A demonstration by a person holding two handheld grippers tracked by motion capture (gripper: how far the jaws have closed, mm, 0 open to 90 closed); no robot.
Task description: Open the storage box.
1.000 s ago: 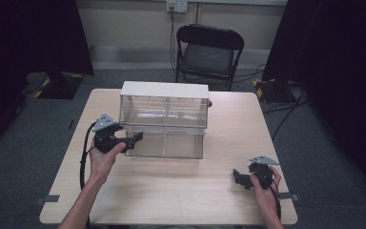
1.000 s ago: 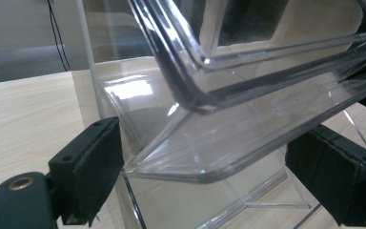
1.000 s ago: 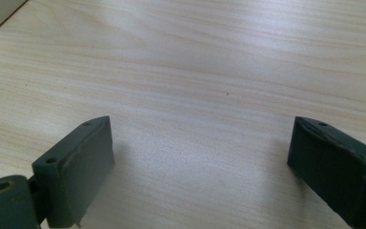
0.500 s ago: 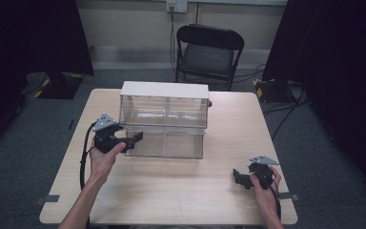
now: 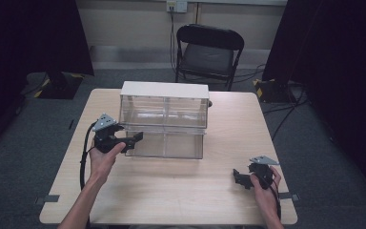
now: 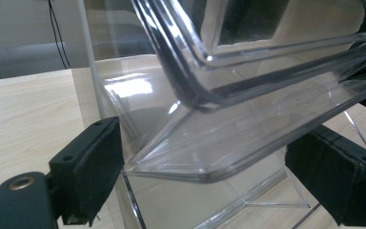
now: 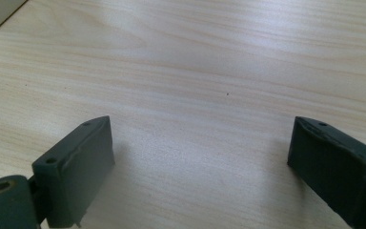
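A clear plastic drawer unit with a white top stands at the middle of the table. Its lower drawer is pulled out toward me. My left gripper is at that drawer's left front corner. In the left gripper view the drawer's rounded clear corner lies between the wide-apart jaws of my left gripper, which is open and not pressing on it. My right gripper is open near the table's front right, with bare wood between the jaws of that gripper.
The light wooden table has free room in front of and to the right of the unit. A black folding chair stands behind the table. Dark curtains hang at both sides, and cables lie on the grey floor.
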